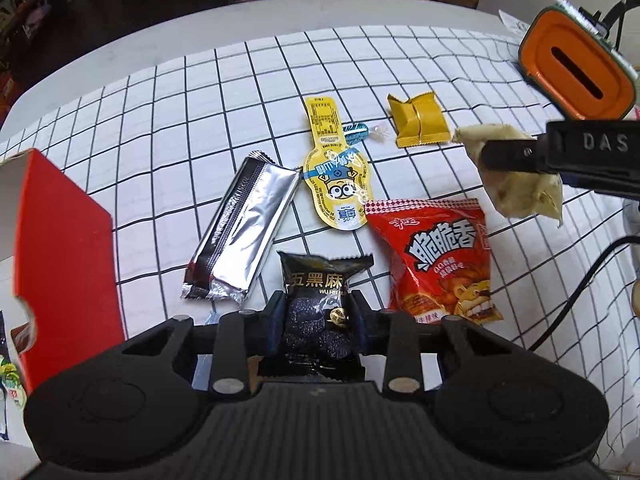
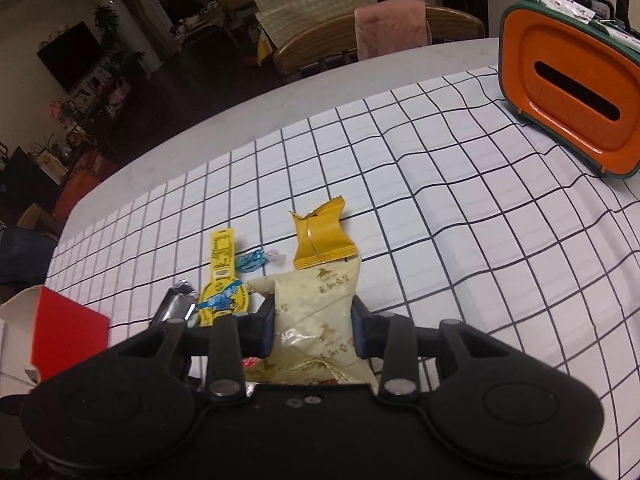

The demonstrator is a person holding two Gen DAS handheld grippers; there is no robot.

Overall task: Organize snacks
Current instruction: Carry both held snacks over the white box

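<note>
My left fingers (image 1: 317, 312) are closed on the black plastic snack packet with white lettering (image 1: 320, 312), gripping it across its middle; its top edge stands up past the fingertips and its bottom runs back under my housing. My right fingers (image 2: 314, 328) are pinched on the cream-coloured crinkled wrapper with small brown print (image 2: 316, 312), which bulges above and below the pads. Both grippers point steeply down at the bench (image 1: 160, 48), covered by a white cloth with a black grid (image 1: 400, 60). Left wrist view shows my right fingers (image 1: 516, 154) from the side, up at right, with the cream wrapper (image 1: 516, 188) hanging clear of the cloth. Lying on the cloth ahead of my left fingers: a silver foil bar packet (image 1: 240, 224) left of centre, a yellow bottle-shaped sachet with a cartoon face (image 1: 336, 176), a red crisp bag with a lion picture (image 1: 436, 256) just right, a folded yellow wrapper (image 1: 418, 120) farther off, and a small blue twist candy (image 1: 356, 132) beside the sachet's neck. A red-and-white cardboard box (image 1: 60, 248) stands open at left. An orange tissue box with a dark slot (image 1: 576, 68) sits far right. The right wrist view hides the black packet and the red bag behind my housing; it alone shows a wooden chair with a pink cloth (image 2: 390, 30) beyond the bench.
</note>
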